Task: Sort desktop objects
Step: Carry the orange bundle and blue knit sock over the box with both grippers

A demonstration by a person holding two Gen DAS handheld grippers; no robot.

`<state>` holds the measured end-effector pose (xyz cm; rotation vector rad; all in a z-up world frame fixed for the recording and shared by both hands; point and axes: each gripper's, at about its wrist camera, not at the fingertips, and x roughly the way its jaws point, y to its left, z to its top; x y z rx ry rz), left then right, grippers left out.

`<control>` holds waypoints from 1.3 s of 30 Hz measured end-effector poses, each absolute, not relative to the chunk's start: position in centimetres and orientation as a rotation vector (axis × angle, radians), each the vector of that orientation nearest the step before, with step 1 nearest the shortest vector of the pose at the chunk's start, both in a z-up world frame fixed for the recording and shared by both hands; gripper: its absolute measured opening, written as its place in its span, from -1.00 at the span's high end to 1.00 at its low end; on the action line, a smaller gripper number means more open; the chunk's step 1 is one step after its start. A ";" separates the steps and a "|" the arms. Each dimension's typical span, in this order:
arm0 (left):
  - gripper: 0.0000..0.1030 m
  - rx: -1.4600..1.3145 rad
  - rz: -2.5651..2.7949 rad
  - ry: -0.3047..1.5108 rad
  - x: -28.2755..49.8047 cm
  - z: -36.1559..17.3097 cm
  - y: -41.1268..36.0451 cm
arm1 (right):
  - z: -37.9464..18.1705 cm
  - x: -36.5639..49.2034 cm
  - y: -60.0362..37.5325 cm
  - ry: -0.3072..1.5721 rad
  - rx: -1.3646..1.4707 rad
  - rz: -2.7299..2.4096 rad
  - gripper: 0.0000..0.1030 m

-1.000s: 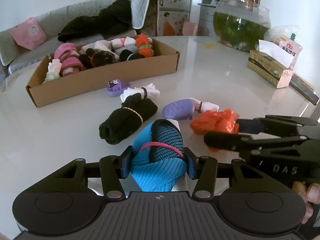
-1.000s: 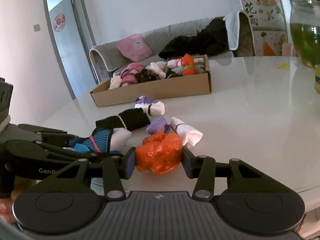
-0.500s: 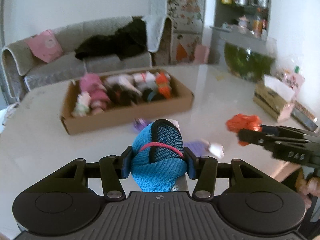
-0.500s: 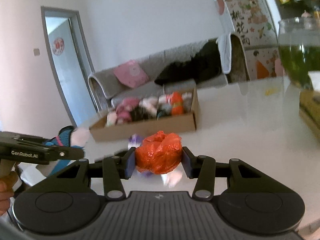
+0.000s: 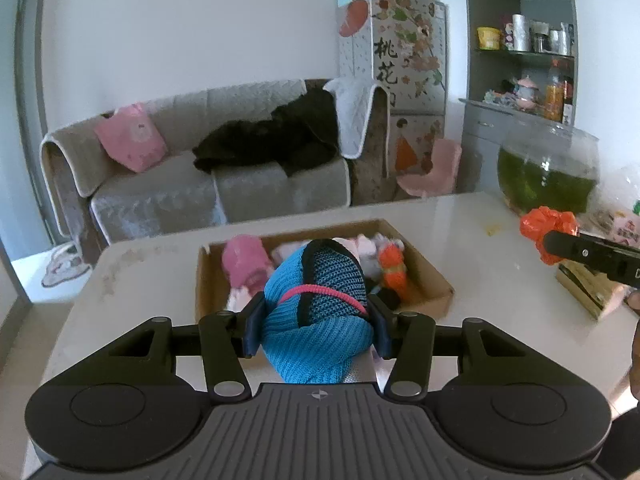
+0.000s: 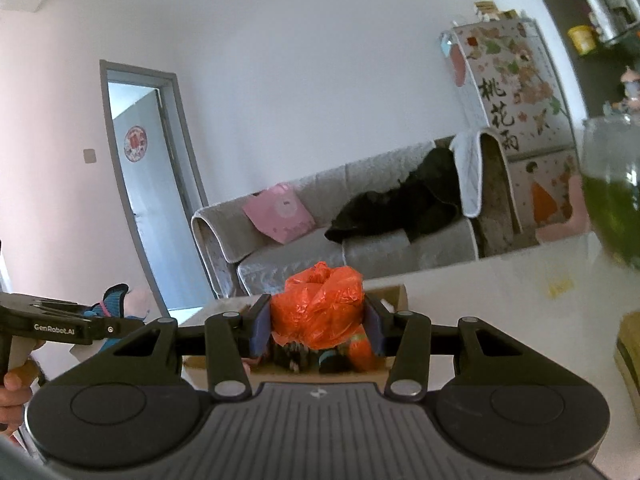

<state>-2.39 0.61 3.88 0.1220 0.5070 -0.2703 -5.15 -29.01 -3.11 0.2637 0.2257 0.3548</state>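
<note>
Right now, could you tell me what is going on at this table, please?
A person is sorting bundled items into a cardboard box on the white table. The left hand-held gripper is shut on a blue knitted bundle, held up in front of the box. The right hand-held gripper is shut on an orange plastic bundle, also held in the air near the box. The box already holds pink, white and orange bundles. Neither bundle has been dropped in yet.

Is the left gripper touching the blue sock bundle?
Touching. In the left wrist view the left gripper has both pads pressed into the sides of the blue sock bundle, held above the box.
</note>
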 end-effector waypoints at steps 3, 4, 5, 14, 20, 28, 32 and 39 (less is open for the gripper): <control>-0.12 0.121 -0.263 0.509 -0.5 4.3 0.4 | -2.6 -3.7 -29.0 0.214 0.263 0.376 0.15; -0.12 0.120 -0.259 0.511 0.3 4.3 0.4 | -2.5 -3.2 -28.9 0.215 0.266 0.387 0.15; -0.12 0.117 -0.255 0.516 1.1 4.3 0.5 | -2.4 -2.4 -28.8 0.222 0.266 0.403 0.15; -0.12 0.124 -0.271 0.571 7.0 2.3 0.0 | -4.6 3.7 -27.2 0.348 0.298 0.466 0.15; -0.12 0.095 -0.286 0.646 10.5 0.2 0.0 | -6.0 4.8 -26.4 0.423 0.317 0.482 0.15; -0.12 0.098 -0.288 0.712 12.6 -2.4 0.0 | -6.4 4.9 -25.4 0.456 0.309 0.496 0.15; -0.12 0.130 -0.281 0.714 12.9 -3.2 -0.2 | -6.5 5.7 -25.7 0.478 0.326 0.509 0.15; -0.12 0.149 -0.280 0.727 13.5 -4.0 -0.6 | -6.6 6.4 -26.3 0.502 0.354 0.520 0.15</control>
